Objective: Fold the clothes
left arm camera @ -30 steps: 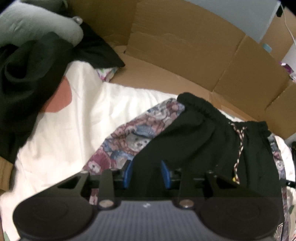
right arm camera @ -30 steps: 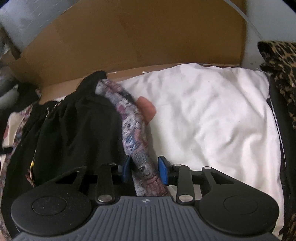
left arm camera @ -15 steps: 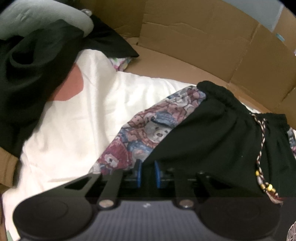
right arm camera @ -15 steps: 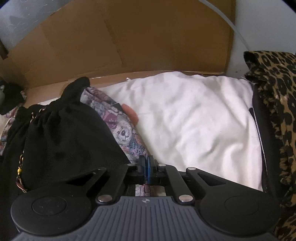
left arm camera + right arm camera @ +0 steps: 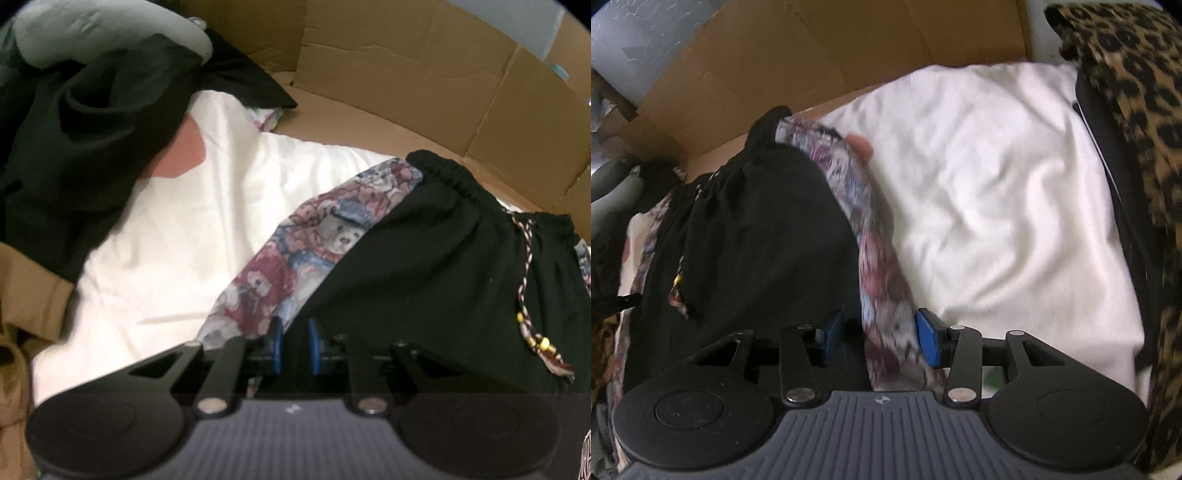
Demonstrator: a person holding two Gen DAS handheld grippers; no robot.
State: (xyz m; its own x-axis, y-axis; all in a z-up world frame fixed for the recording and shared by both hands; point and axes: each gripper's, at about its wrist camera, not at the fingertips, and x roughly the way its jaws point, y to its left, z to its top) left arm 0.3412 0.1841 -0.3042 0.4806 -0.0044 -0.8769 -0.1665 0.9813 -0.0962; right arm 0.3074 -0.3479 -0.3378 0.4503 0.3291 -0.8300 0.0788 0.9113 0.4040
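the shorts [image 5: 424, 266] lie on a white cloth [image 5: 177, 240], black with a teddy-bear print panel [image 5: 295, 258] down each side, an elastic waistband [image 5: 447, 177] at the far end and a braided, beaded cord [image 5: 524, 280] trailing from it. the left claw [image 5: 293, 345] sits at the near edge where print meets black; its blue pads are close together with black fabric between them, gripping the shorts. the right claw [image 5: 881, 334] is wide open, blue pads well apart, with the print strip [image 5: 882, 280] of the shorts [image 5: 750, 229] running through the gap, pads not touching it. cardboard [image 5: 812, 55] walls stand behind. a leopard-print garment [image 5: 1137, 92] lies along the right edge of the white cloth [image 5: 997, 184]. dark clothes [image 5: 74, 129] and a grey one [image 5: 92, 29] are piled at the far left.
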